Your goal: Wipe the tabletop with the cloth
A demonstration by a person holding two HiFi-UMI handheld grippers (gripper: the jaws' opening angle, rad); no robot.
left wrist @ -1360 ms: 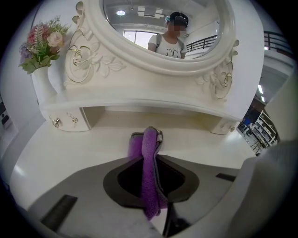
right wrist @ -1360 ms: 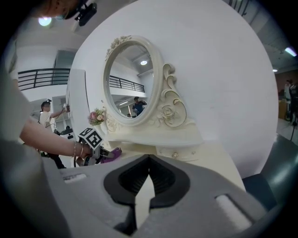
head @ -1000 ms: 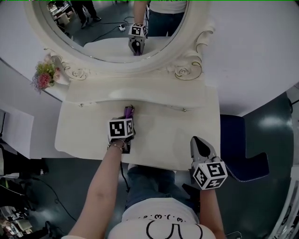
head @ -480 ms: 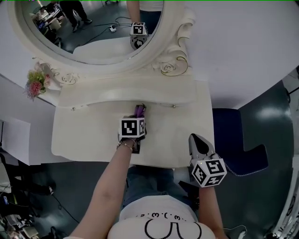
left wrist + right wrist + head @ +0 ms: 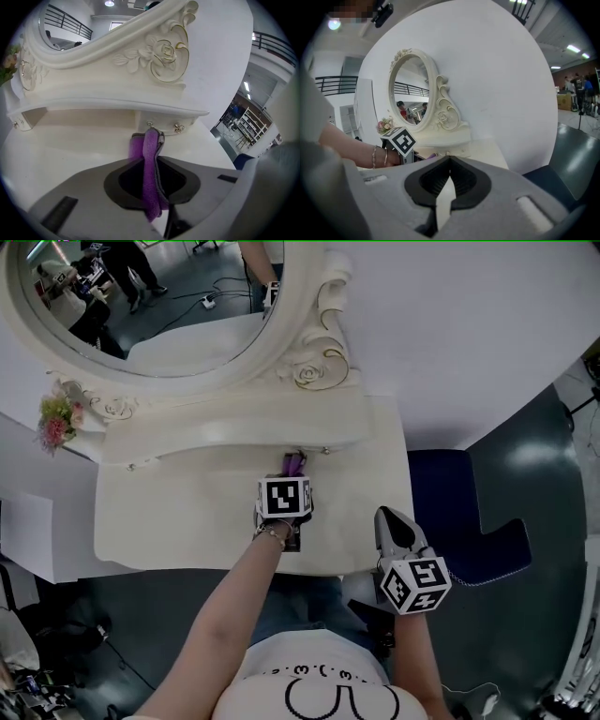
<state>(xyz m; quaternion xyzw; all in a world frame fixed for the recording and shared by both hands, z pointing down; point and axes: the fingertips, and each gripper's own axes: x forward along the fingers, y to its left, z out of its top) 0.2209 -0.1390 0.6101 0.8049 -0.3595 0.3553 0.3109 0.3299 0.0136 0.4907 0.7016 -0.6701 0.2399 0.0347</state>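
Observation:
A purple cloth (image 5: pixel 149 173) hangs pinched between the jaws of my left gripper (image 5: pixel 149 140), its end touching the cream tabletop (image 5: pixel 187 512) just in front of the raised back shelf. From the head view the cloth (image 5: pixel 294 463) pokes out beyond the left gripper (image 5: pixel 288 476), right of the table's middle. My right gripper (image 5: pixel 394 523) hovers at the table's front right corner, jaws closed with nothing between them; its own view shows the jaw tips (image 5: pixel 449 159) meeting and the left gripper's marker cube (image 5: pixel 400 139) beyond.
An oval mirror (image 5: pixel 150 296) in a carved cream frame stands on the back shelf. A small flower bunch (image 5: pixel 56 420) sits at the back left. A blue chair (image 5: pixel 450 507) stands to the right of the table. White wall lies behind.
My left gripper has slid to the right along the tabletop with the cloth, staying near the back shelf. The right gripper has held its place by the front right corner.

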